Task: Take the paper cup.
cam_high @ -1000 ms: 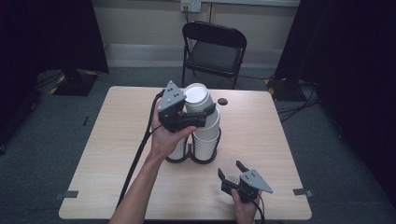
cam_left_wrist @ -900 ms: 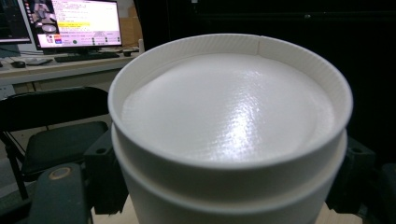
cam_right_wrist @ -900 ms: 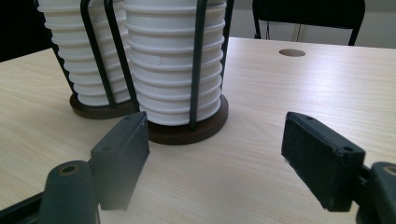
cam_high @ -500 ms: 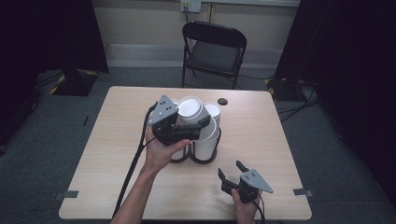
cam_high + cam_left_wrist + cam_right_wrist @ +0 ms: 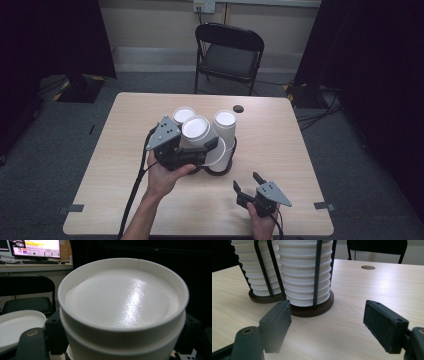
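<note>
left tool, clamped on a short stack of paper cups, has carried it down and leftward off the rack stacks; right tool rests spread on the worktop. setting down looks next.

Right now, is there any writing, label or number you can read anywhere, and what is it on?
None can be read.
Monitor behind the chair: coloured bands with lines of text, too small and blurred to read.
White cups, their rack, table and both grippers: no print that I can see.
</note>
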A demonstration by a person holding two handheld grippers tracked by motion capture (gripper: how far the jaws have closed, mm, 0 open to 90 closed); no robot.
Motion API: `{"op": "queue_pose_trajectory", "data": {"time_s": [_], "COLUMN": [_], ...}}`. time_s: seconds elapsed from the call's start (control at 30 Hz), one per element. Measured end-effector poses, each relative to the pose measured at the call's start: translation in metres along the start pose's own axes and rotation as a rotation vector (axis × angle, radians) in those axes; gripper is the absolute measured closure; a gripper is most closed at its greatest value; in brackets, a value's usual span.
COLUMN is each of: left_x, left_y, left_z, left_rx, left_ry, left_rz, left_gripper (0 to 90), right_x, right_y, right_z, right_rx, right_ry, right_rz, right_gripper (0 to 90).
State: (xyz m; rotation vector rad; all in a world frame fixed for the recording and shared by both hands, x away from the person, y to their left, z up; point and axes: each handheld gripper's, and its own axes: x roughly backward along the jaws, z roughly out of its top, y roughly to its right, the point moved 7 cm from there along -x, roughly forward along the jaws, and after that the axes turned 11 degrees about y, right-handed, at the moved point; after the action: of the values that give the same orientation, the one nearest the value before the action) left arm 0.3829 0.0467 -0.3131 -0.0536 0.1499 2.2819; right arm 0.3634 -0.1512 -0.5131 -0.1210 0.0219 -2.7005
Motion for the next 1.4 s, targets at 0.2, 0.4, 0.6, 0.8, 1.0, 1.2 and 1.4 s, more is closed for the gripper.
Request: {"op": "queue_pose_trajectory", "data": {"time_s": [0.2, 0.4, 0.6, 0.8, 1.0, 1.2, 1.4], "left_x": [0.006, 0.011, 0.014, 0.021, 0.03, 0.04, 0.045], "left_y": [-0.003, -0.005, -0.006, -0.009, -0.015, -0.014, -0.012], "left_z": [-0.019, -0.041, -0.069, -0.1, -0.108, -0.109, -0.113], "left_rx": [0.013, 0.048, 0.096, 0.182, 0.268, 0.333, 0.396], "left_ry": [-0.038, -0.071, -0.112, -0.139, -0.126, -0.119, -0.121], "left_rz": [0.002, -0.008, -0.018, -0.008, 0.001, -0.025, -0.039], "left_gripper": [20.1, 20.1, 20.0, 20.0, 20.1, 20.1, 20.0], "right_x": [0.0, 0.001, 0.001, 0.001, 0.001, -0.004, -0.007], "right_y": [-0.001, -0.006, -0.02, -0.037, -0.053, -0.069, -0.08], "right_z": [0.0, 0.0, -0.001, 0.0, 0.003, 0.0, 0.002], "right_rx": [0.009, 0.039, 0.054, 0.057, 0.034, 0.048, 0.049], "right_ry": [-0.006, 0.007, -0.008, 0.009, 0.023, 0.026, 0.057], "right_rz": [-0.003, 0.021, 0.099, 0.169, 0.263, 0.308, 0.338], "right_gripper": [18.0, 16.2, 25.7, 30.2, 34.4, 34.6, 34.8]}}
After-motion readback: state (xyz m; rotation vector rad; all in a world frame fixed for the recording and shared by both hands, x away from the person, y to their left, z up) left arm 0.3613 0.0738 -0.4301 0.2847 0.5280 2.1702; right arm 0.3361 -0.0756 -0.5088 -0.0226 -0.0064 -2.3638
